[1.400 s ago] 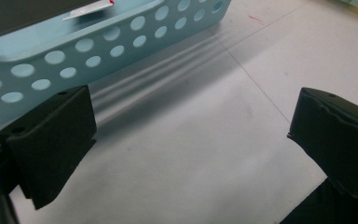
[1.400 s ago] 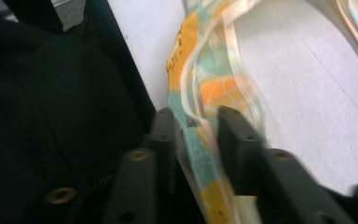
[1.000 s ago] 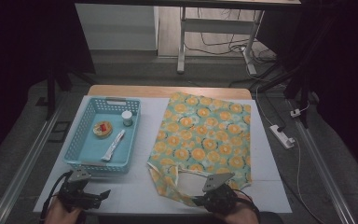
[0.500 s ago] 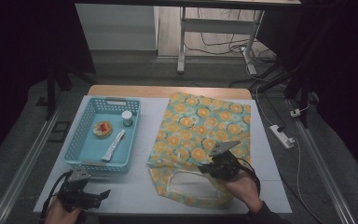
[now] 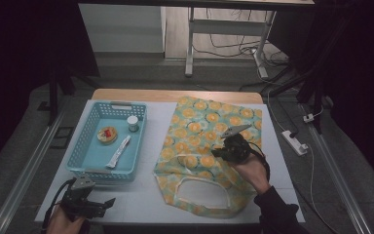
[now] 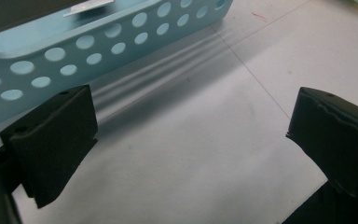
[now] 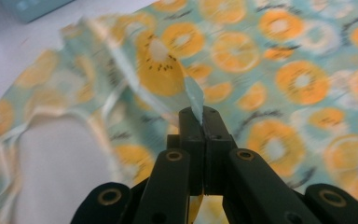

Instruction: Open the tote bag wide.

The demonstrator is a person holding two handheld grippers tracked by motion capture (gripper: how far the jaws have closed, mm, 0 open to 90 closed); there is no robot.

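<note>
Right hand-held gripper (image 5: 222, 146) is clamped on the top layer of the kiwi-print tote bag (image 5: 209, 131). In the right gripper view the jaws are pressed together with a fold of the fabric (image 7: 168, 70) pinched between the pads and standing up from them.

Key relation: the bag's long axis runs from the person's side of the bench (image 5: 141, 195) to the far side. Its looped handle (image 5: 199, 192) and mouth are on the near side, behind and below the right hand-held gripper; the closed bottom is ahead of it, toward the far edge. The grip sits about mid-bag, so the lifted layer is peeled away from the mouth toward the far end.

Left hand-held gripper (image 5: 108, 203) sits near the front left corner of the bench, jaws wide, nothing between them. The blue basket (image 6: 74, 56) is just ahead of it, the bag mouth off to its right.

Judgement: the left hand-held gripper is the free 1 and the nearer to the basket items (small jar (image 5: 133, 124), tube (image 5: 119, 152), round snack (image 5: 107, 134)). The next move probably depends on the right keeping the mouth open toward the left.
</note>
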